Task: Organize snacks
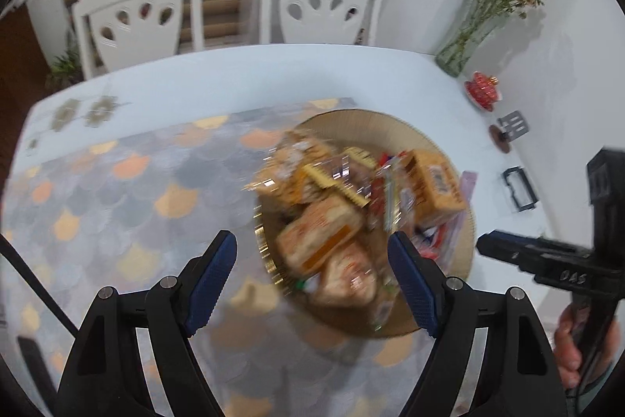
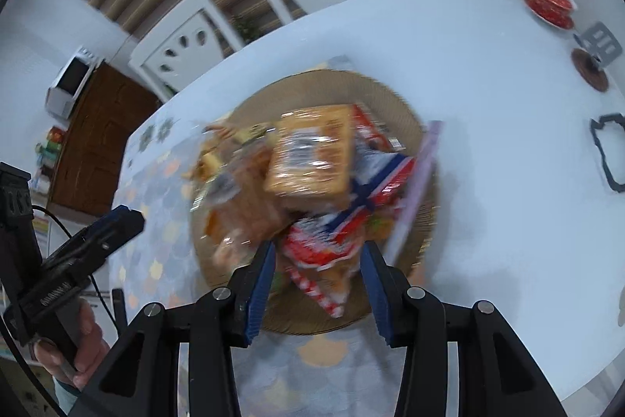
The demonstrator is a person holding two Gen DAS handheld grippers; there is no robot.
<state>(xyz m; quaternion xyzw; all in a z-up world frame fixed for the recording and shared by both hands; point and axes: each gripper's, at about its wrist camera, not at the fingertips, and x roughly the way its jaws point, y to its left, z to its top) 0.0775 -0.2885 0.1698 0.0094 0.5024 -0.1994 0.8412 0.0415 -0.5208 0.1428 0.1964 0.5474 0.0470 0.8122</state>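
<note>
- A round woven tray point(image 1: 394, 127) on the bench point(image 1: 234, 77) holds a blurred heap of snack packets point(image 2: 308, 159).
- The left gripper point(image 1: 312, 280) hovers above the tray's near edge, fingers point(image 1: 213, 276) spread wide, holding nothing.
- The right gripper point(image 2: 318, 286) hangs over a red-and-white packet point(image 2: 324, 249), fingers point(image 2: 259, 290) apart, gripping nothing.

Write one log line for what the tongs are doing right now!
left tongs: open, empty | right tongs: open, empty | snacks: piled on round woven tray | view: blurred
</note>
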